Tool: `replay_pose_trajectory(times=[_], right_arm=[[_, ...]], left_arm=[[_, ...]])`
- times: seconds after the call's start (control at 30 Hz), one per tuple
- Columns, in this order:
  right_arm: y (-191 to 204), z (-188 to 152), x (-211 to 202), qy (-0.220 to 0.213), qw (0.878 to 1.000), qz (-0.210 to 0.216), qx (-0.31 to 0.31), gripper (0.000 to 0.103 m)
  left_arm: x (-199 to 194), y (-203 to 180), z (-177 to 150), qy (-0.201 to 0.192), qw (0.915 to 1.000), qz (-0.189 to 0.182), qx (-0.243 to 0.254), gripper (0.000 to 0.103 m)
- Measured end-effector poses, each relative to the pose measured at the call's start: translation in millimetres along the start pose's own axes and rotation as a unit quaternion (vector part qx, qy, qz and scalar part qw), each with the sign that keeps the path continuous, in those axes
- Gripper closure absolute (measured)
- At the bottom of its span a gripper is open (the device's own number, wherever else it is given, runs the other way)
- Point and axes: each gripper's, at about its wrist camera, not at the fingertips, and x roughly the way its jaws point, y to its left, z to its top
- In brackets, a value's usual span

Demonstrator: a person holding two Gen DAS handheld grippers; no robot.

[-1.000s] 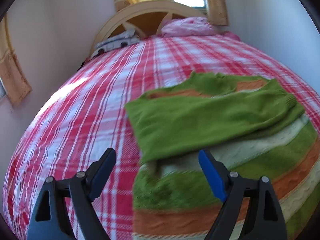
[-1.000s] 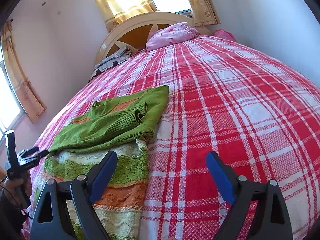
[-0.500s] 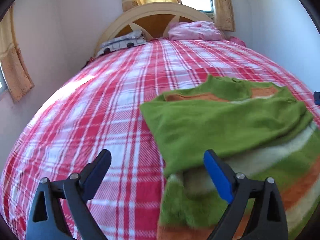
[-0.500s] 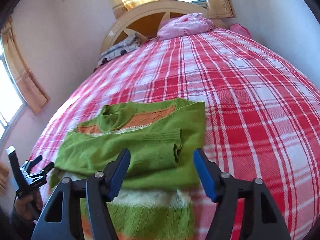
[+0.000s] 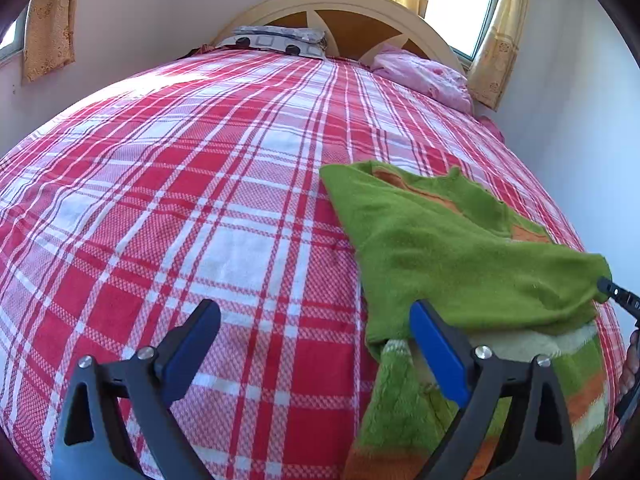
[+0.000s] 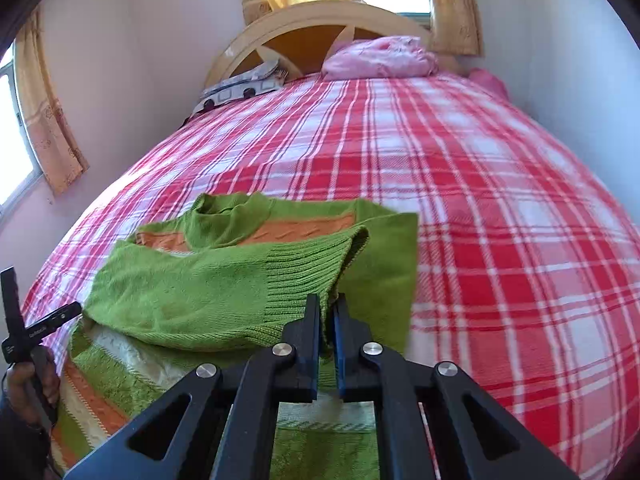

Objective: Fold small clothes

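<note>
Sweater (image 6: 192, 292): knitted, green with orange and cream stripes. Lies flat on the bed. One green sleeve (image 6: 280, 276) is folded across the body, ribbed cuff pointing toward the right edge.

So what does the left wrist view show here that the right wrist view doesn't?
Only the left wrist view: the left gripper open, its blue-padded fingers spread at the near edge of the green knitted sweater with orange and cream stripes.
Only the right wrist view: the right gripper shut on the sweater's ribbed sleeve cuff.
Both: the sweater on the red-and-white plaid bedspread, the pink pillow, the arched wooden headboard.
</note>
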Motion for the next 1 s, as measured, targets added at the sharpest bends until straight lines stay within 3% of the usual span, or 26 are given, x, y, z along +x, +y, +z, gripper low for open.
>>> replay_pose_trajectory(times=[0.13, 0.2, 0.37, 0.5, 0.57, 0.6, 0.63, 0.7, 0.77, 0.83, 0.87, 0.93, 1.0], right_arm=[[-7, -8, 24, 0.043, 0.998, -0.037, -0.007, 0.098], [-14, -12, 28, 0.055, 0.998, -0.032, 0.009, 0.098], [-23, -11, 15, 0.048, 0.997, -0.055, 0.018, 0.094], [-10, -1, -2, 0.015, 0.997, -0.08, -0.003, 0.094], [4, 7, -5, 0.003, 0.999, -0.049, -0.017, 0.079], [14, 11, -2, 0.007, 0.999, -0.029, -0.026, 0.05], [21, 14, 3, 0.014, 0.999, -0.013, -0.032, 0.027], [40, 17, 19, 0.03, 0.998, 0.028, -0.043, 0.026], [50, 17, 37, 0.052, 0.997, 0.03, -0.052, 0.027], [48, 13, 60, 0.092, 0.995, 0.02, -0.036, 0.05], [41, 9, 71, 0.111, 0.994, 0.017, -0.016, 0.052], [31, 5, 71, 0.097, 0.995, 0.006, -0.013, 0.069], [19, 2, 67, 0.088, 0.996, -0.018, -0.014, 0.073]], left_arm=[[-2, -3, 2, -0.006, 0.9999, 0.016, 0.002, 0.005], [-6, -3, 4, -0.009, 0.9997, 0.021, -0.004, 0.005], [-13, -14, 20, -0.031, 0.9991, 0.026, 0.014, 0.003], [1, -28, 35, -0.032, 0.9976, 0.044, 0.042, 0.001], [12, -33, 38, -0.018, 0.9972, 0.051, 0.051, 0.001], [18, -36, 37, -0.012, 0.9969, 0.054, 0.055, 0.001], [21, -38, 36, -0.007, 0.9964, 0.061, 0.059, 0.001], [29, -43, 32, 0.001, 0.9952, 0.067, 0.07, 0.001], [37, -49, 26, 0.015, 0.9928, 0.083, 0.085, 0.001], [40, -54, 23, 0.021, 0.9905, 0.094, 0.098, 0.001], [40, -55, 23, 0.021, 0.9902, 0.096, 0.099, 0.0], [40, -55, 22, 0.022, 0.9901, 0.096, 0.1, 0.0], [42, -54, 21, 0.029, 0.9905, 0.09, 0.1, 0.0]])
